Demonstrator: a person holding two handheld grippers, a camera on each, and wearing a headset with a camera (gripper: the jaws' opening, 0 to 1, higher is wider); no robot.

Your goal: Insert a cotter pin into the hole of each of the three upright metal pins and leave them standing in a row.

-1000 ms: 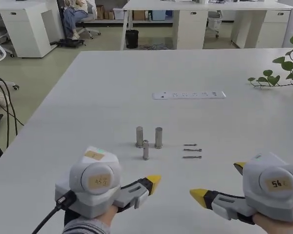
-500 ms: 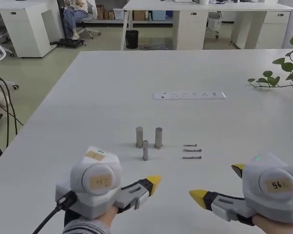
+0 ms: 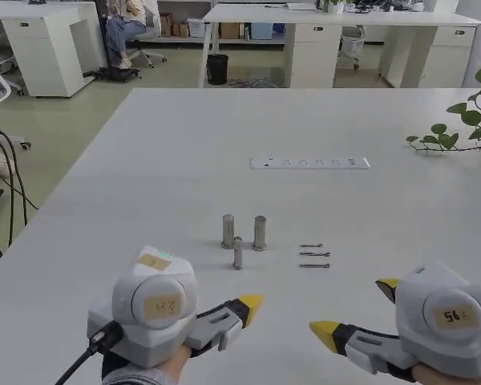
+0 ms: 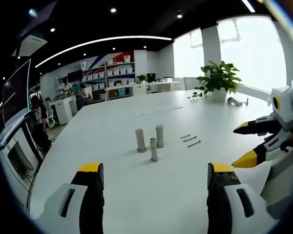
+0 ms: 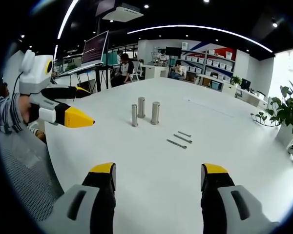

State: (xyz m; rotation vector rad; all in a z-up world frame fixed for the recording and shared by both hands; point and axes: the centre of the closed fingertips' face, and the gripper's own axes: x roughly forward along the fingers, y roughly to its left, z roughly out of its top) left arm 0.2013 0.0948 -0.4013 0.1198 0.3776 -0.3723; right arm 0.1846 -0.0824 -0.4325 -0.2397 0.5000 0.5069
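Three upright metal pins stand close together mid-table: two side by side (image 3: 228,231) (image 3: 260,233) and a shorter one (image 3: 238,252) in front. Three cotter pins (image 3: 313,254) lie flat in a stack of parallel lines just right of them. My left gripper (image 3: 244,310) is open near the table's front edge, left of and below the pins, with nothing in it. Opposite it, my right gripper (image 3: 356,310) is open and holds nothing. The left gripper view shows the metal pins (image 4: 154,141) ahead between the open jaws. In the right gripper view the cotter pins (image 5: 178,139) lie ahead.
A white power strip (image 3: 309,163) lies farther back on the white table (image 3: 168,160). Plant leaves (image 3: 461,128) reach in at the right edge. A black cable (image 3: 80,365) trails from the left gripper. Desks and a seated person (image 3: 122,24) are beyond the table.
The head camera has tipped slightly, shifting the whole picture down. Both grippers stay open near the front edge, the right one a little lower. The pins have not moved.
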